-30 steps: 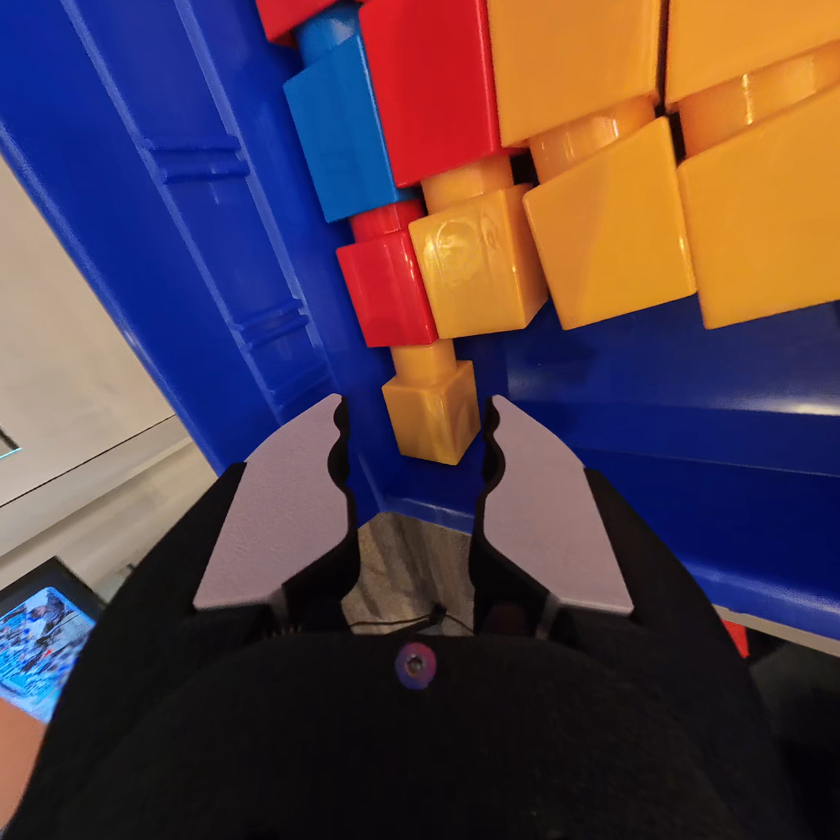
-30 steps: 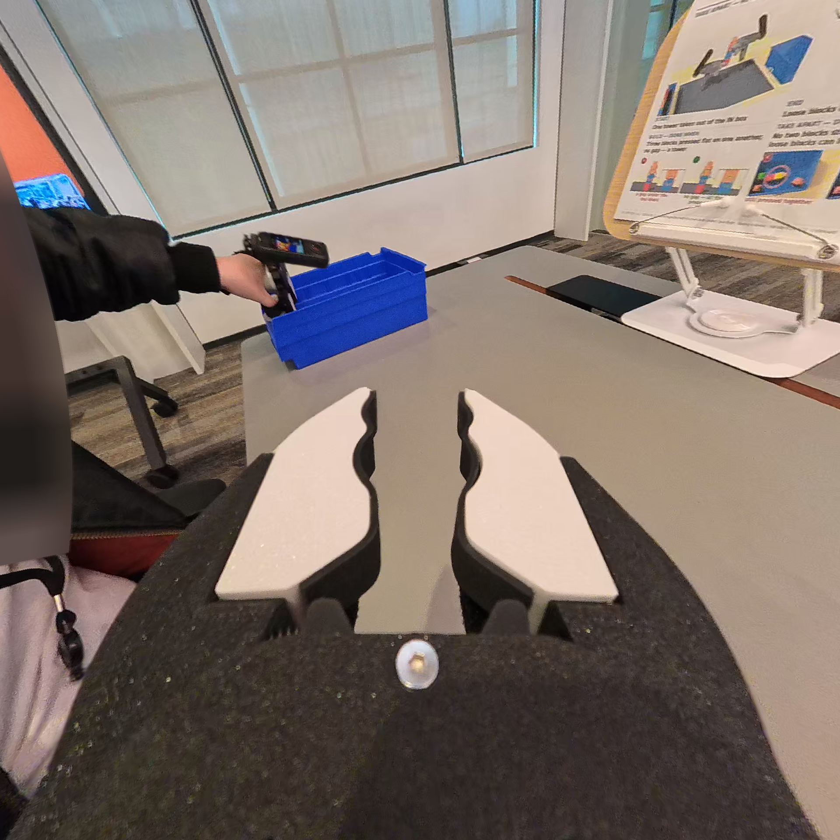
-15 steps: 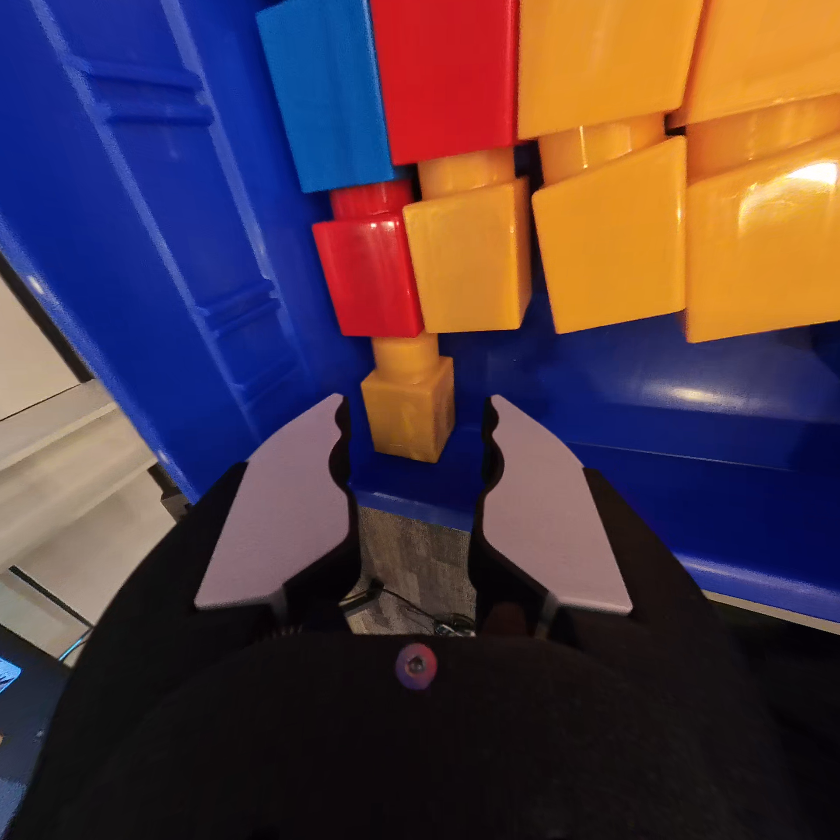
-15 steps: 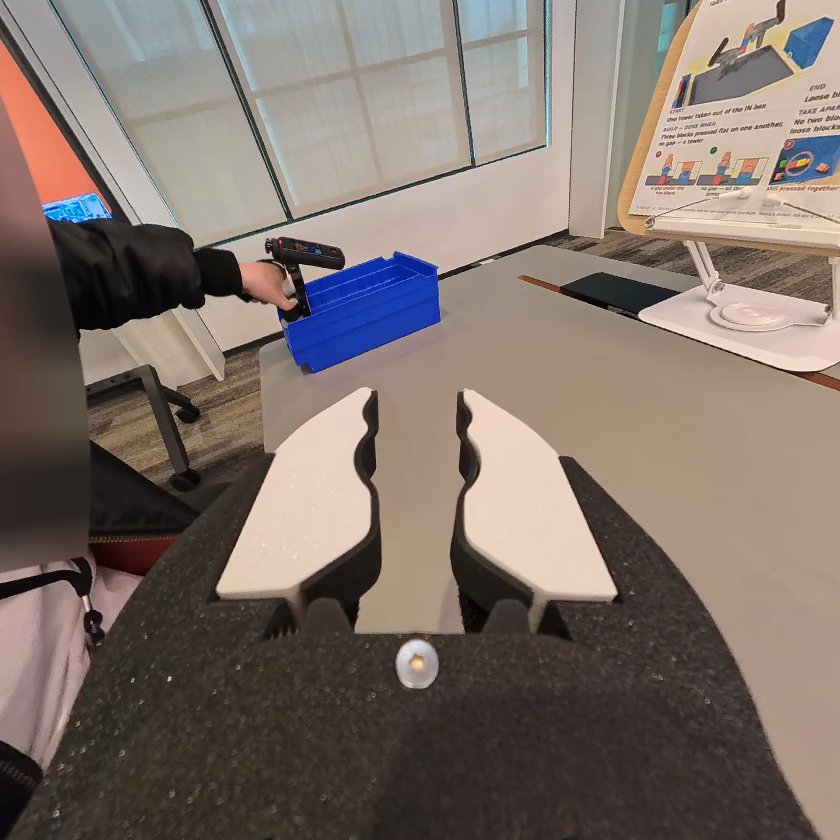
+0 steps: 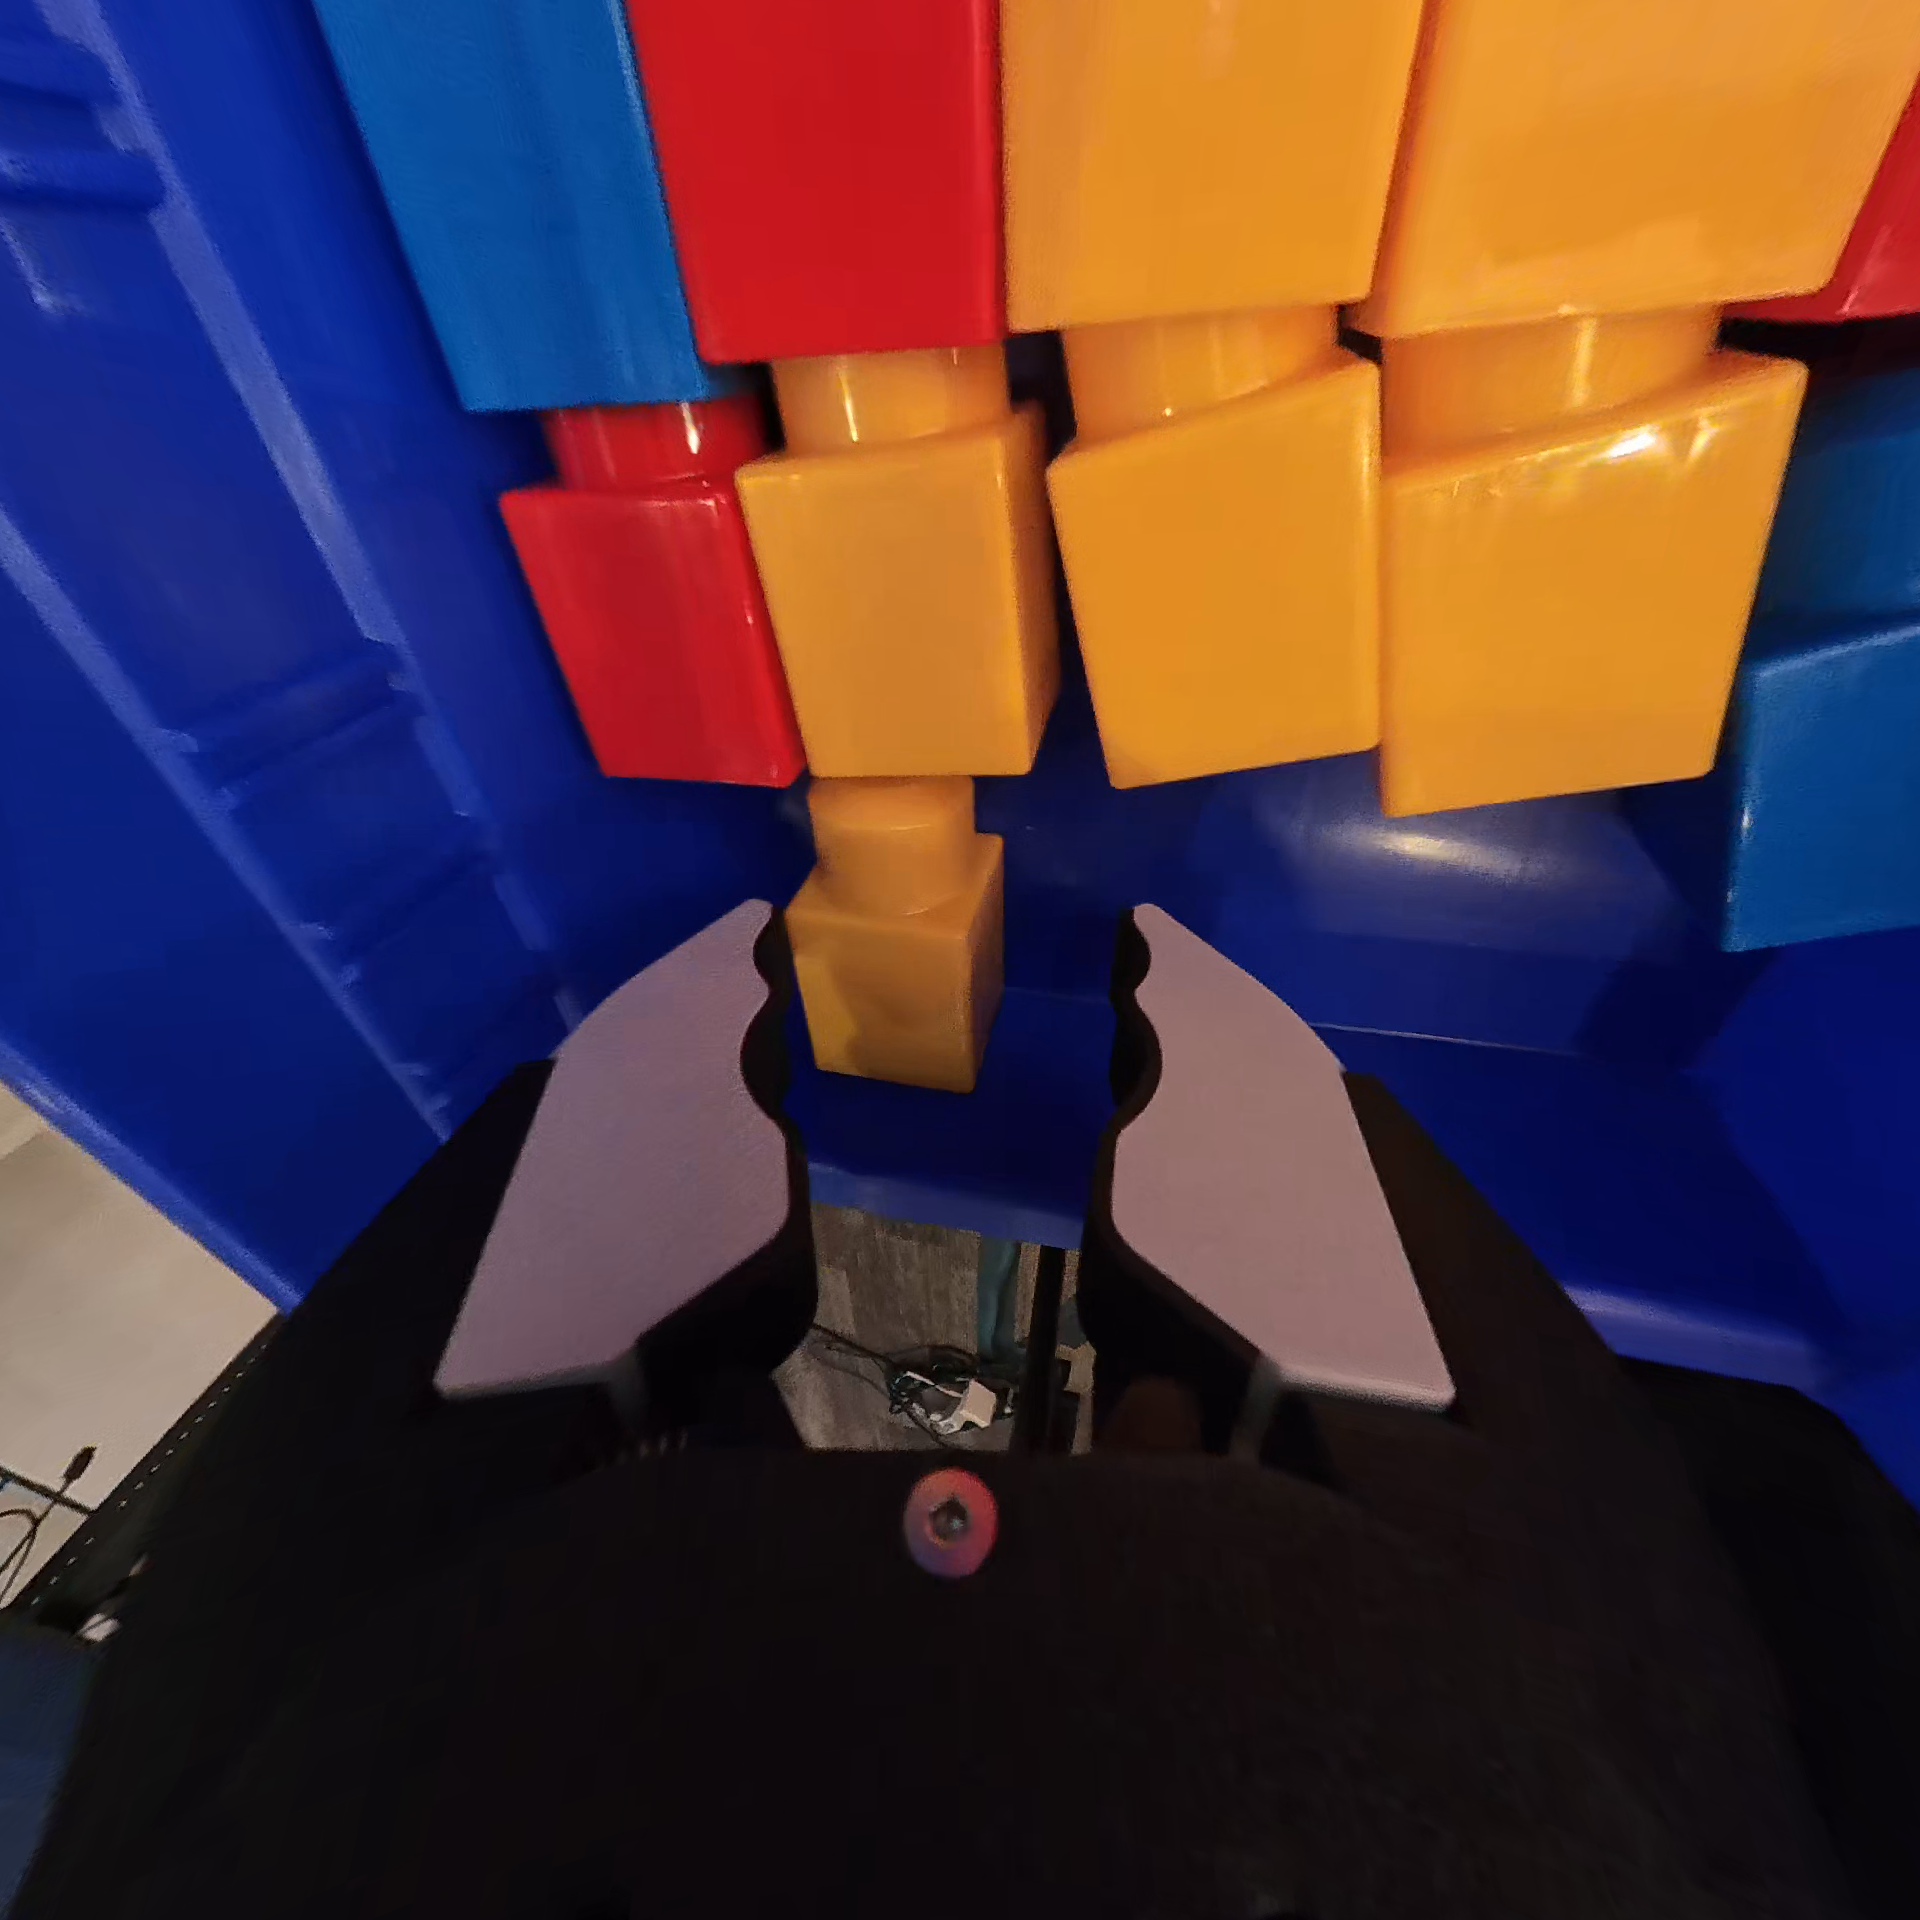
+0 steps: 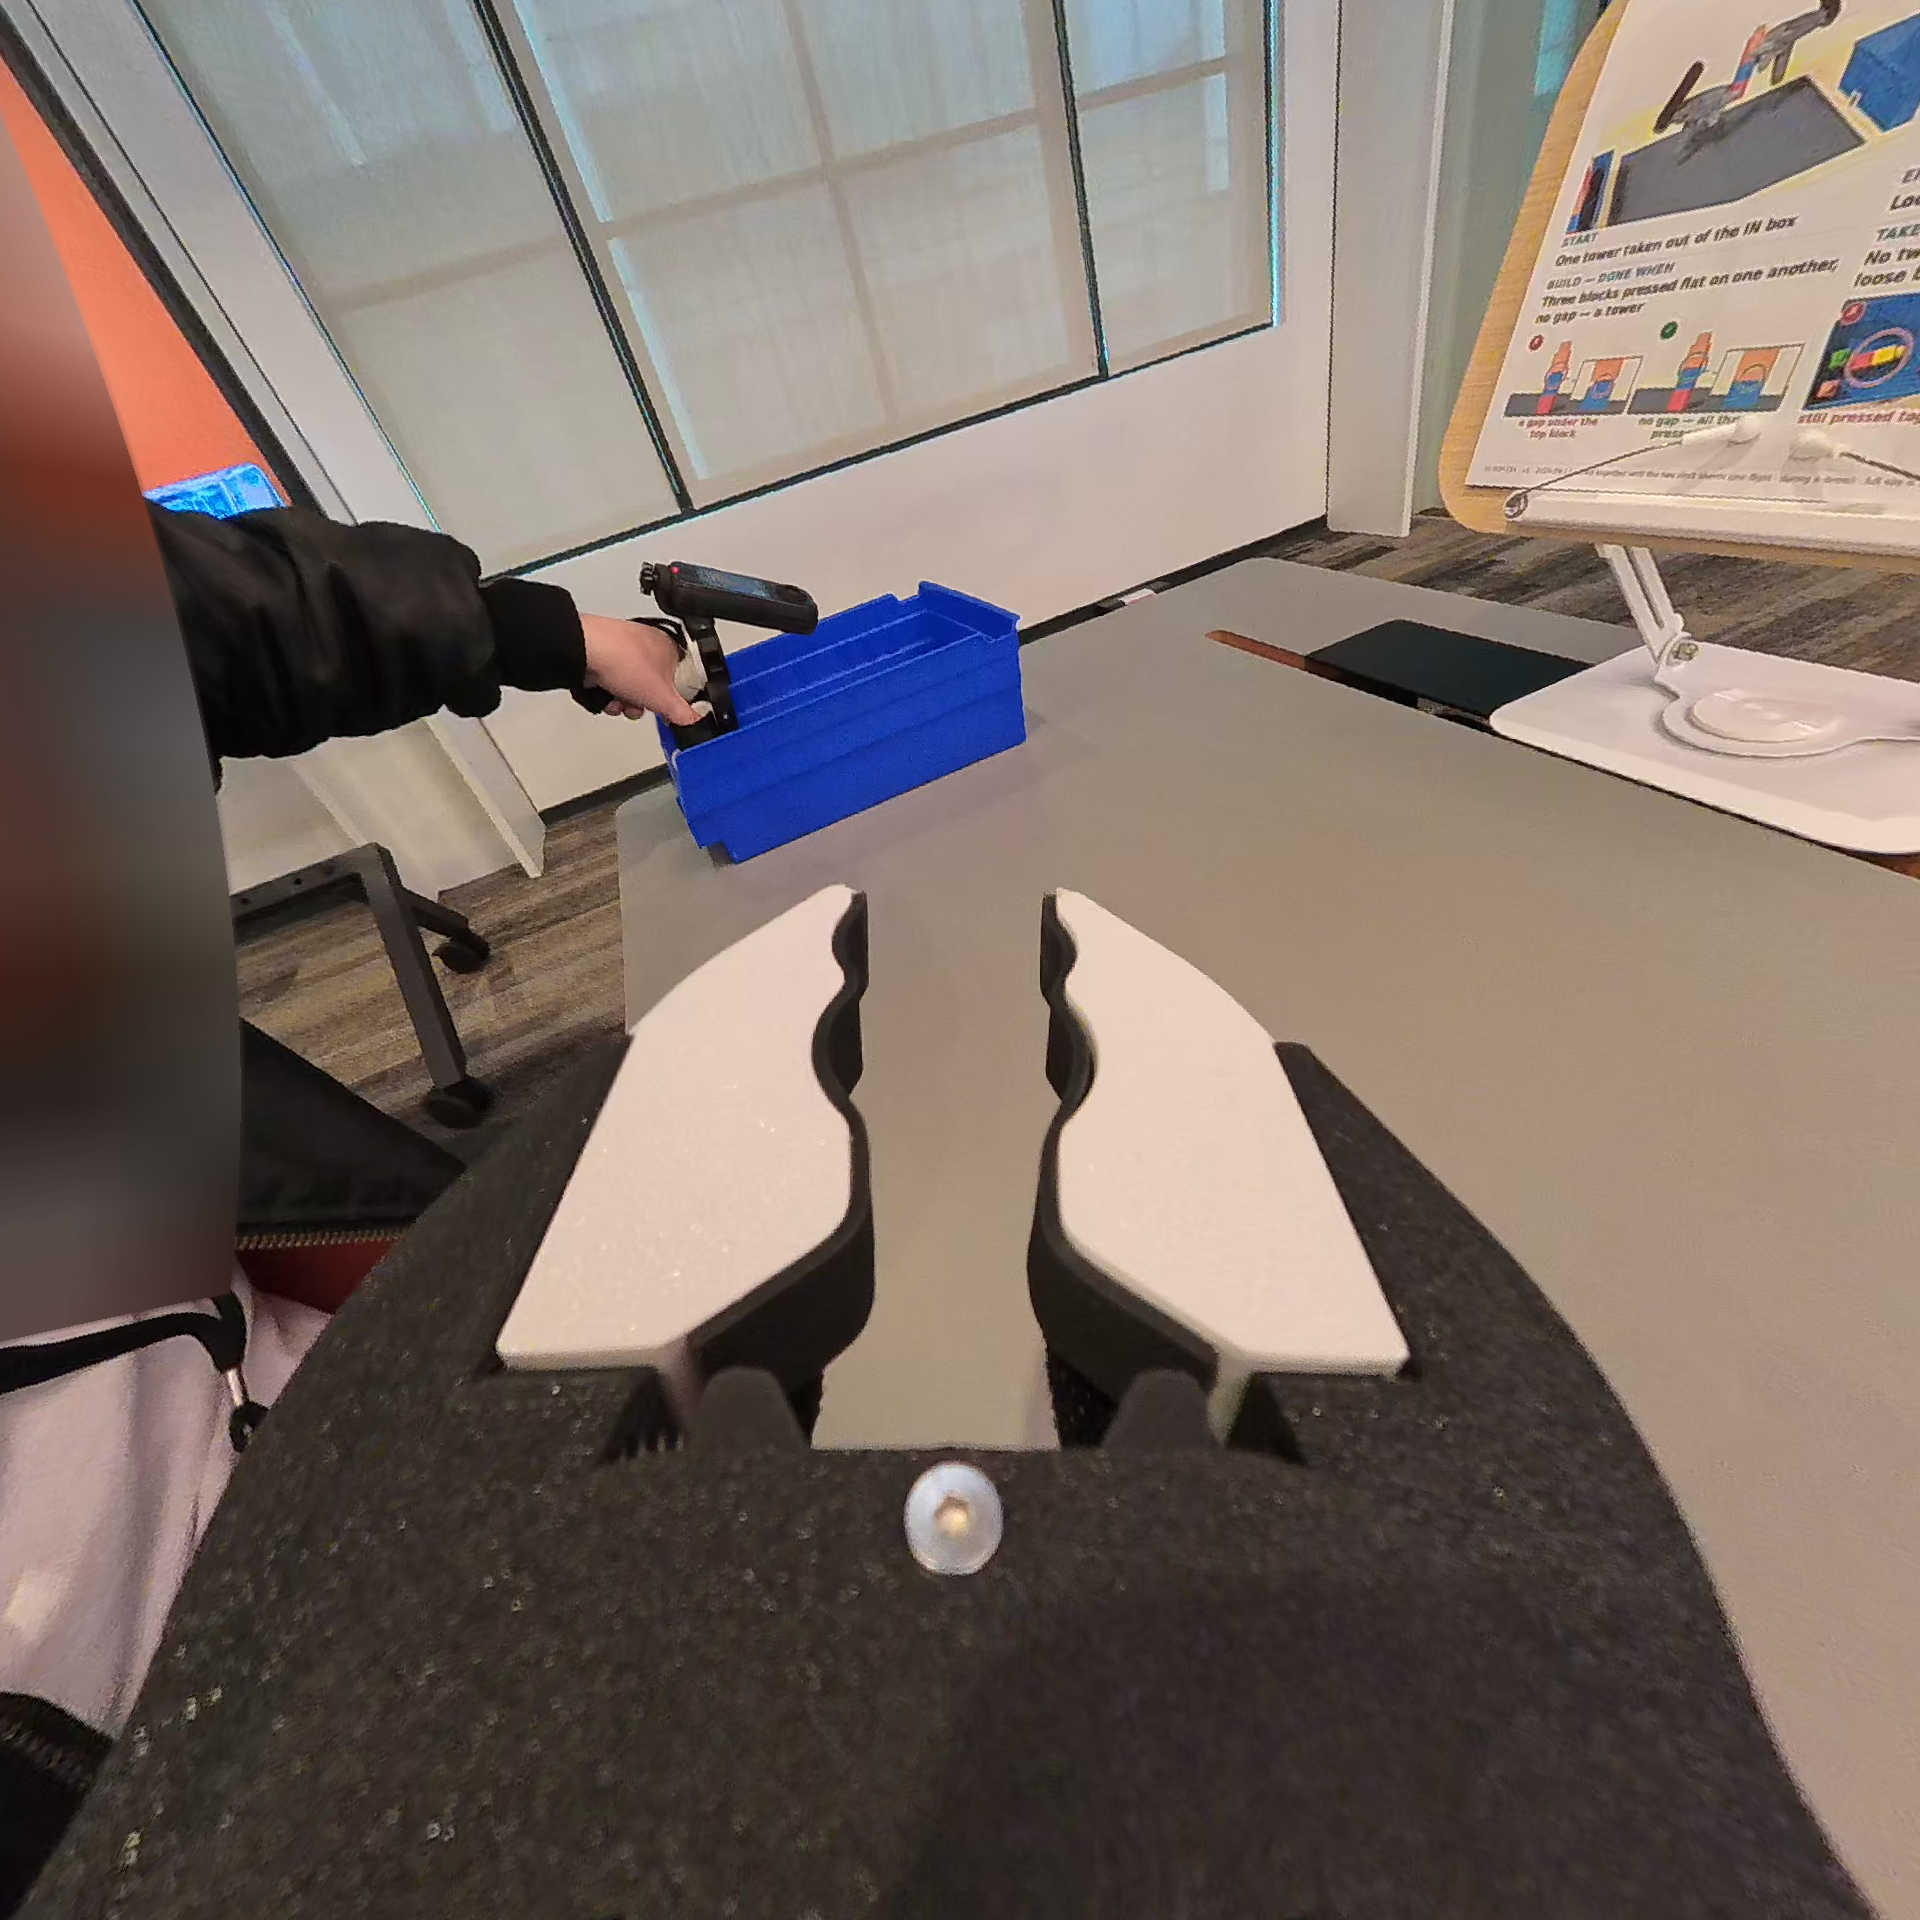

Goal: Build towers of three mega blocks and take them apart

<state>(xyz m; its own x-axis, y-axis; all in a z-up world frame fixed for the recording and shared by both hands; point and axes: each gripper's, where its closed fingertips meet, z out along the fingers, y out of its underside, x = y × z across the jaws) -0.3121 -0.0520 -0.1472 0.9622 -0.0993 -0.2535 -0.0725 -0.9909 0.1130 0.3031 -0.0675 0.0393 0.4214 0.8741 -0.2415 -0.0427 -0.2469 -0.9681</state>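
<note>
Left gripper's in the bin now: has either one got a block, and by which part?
Nothing is held. The left gripper is open around the small orange block, one finger beside its side. The right gripper is open over the table.

The top edge cut off my view of the upper blocks (image 5: 1195, 156). The blue bin's (image 6: 862, 717) wall hid my left claw's (image 6: 698, 727) tips, and the instruction sheet (image 6: 1714, 291) ran off the right edge.

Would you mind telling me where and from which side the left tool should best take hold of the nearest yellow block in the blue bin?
Probably the square body of the nearest yellow block, across its two flat side faces, not the round stud beyond. The open left tool already faces its free end; its left finger is close, so shift slightly left to centre it before closing inside the blue bin.
</note>
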